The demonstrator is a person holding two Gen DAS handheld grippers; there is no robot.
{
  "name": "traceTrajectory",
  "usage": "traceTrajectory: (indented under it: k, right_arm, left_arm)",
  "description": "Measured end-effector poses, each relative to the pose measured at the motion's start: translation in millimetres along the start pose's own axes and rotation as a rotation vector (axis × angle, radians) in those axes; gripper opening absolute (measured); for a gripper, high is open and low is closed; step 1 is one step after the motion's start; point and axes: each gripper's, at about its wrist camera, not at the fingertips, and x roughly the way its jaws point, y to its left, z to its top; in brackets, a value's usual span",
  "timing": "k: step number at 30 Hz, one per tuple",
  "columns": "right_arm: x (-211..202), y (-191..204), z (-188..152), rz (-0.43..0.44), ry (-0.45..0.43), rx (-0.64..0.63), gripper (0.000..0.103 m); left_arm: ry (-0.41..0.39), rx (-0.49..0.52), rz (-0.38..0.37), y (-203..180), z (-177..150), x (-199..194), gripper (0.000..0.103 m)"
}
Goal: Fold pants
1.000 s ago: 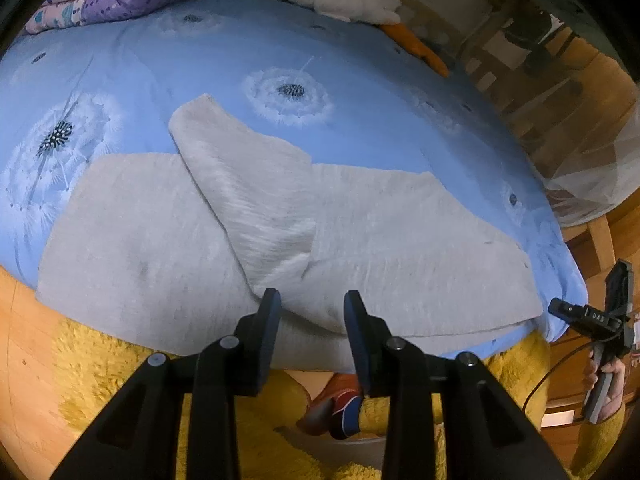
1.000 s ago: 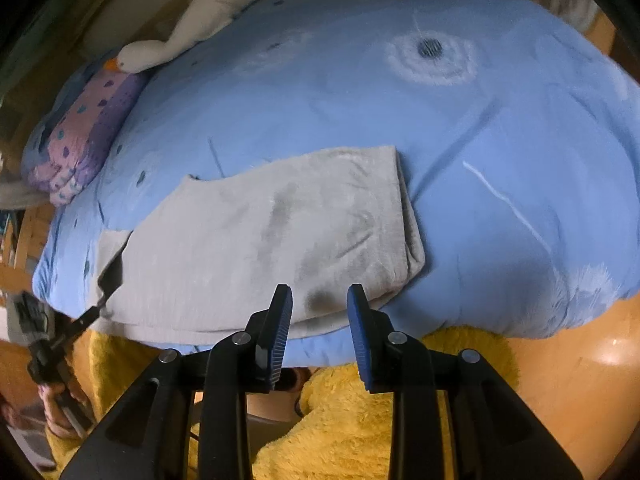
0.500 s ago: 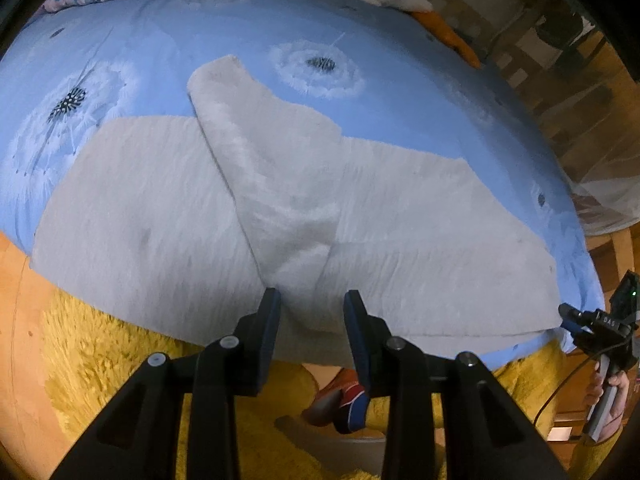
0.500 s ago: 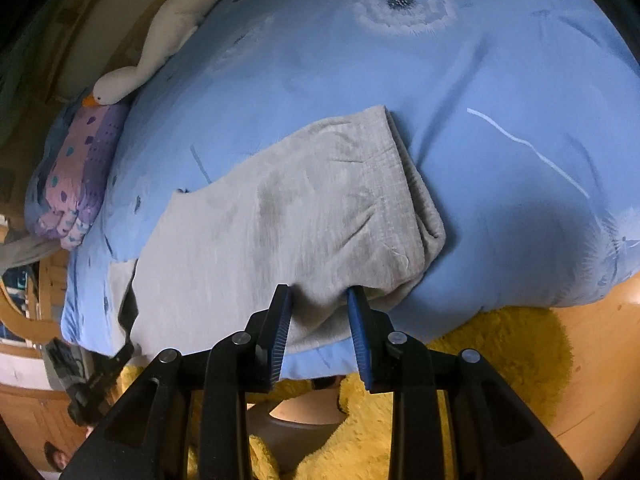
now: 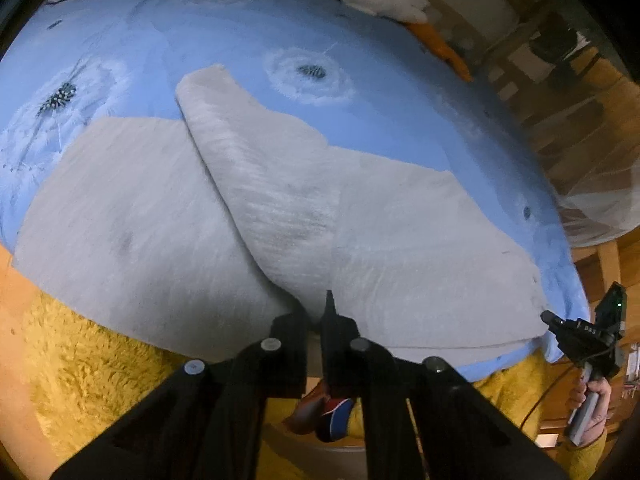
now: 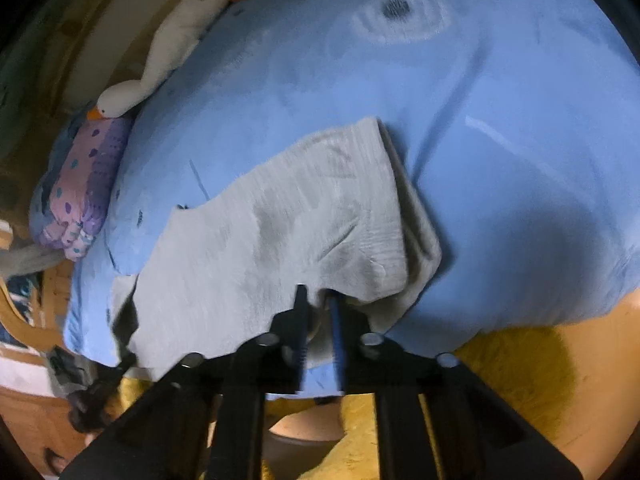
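Observation:
Grey pants (image 5: 280, 208) lie spread across a blue dandelion-print bed cover (image 5: 400, 120), with one leg folded diagonally over the rest. My left gripper (image 5: 316, 312) is at the pants' near edge below that fold, its jaws closing tight with cloth pinched between them. In the right wrist view the pants (image 6: 300, 216) end in a stacked fold at the right. There my right gripper (image 6: 316, 300) is closing on the near hem, also with cloth between its fingers. The right gripper (image 5: 580, 332) also shows at the pants' far right corner in the left wrist view, held by a hand.
A white plush goose (image 6: 172, 48) and a folded purple quilt (image 6: 80, 200) lie along the bed's far side. Yellow fluffy fabric (image 5: 100, 360) hangs below the bed's near edge. Wooden furniture (image 5: 580, 80) stands past the bed on the right.
Both grippers were open just short of the pants' near edge. Each has moved forward onto the edge and closed on the cloth.

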Motion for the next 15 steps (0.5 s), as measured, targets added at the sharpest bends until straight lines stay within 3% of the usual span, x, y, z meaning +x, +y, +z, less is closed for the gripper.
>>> traceTrajectory:
  k: [5,11,15]
  right_arm:
    - [-19.0,8.1,-1.8,-0.046,-0.048,-0.078,0.002]
    - [7.7,0.4,-14.9,-0.148,0.041,-0.128,0.002]
    - [17.5,-3.4,-14.2,-0.19,0.083,-0.141,0.004]
  left_arm:
    - [-0.016,0.036,-0.008,-3.8,-5.5,-17.2,0.004]
    - [0.077,0.028,0.052,7.3,-21.9,12.3,0.008]
    - [0.08,0.055,0.078,5.4,-22.8,9.5,0.013]
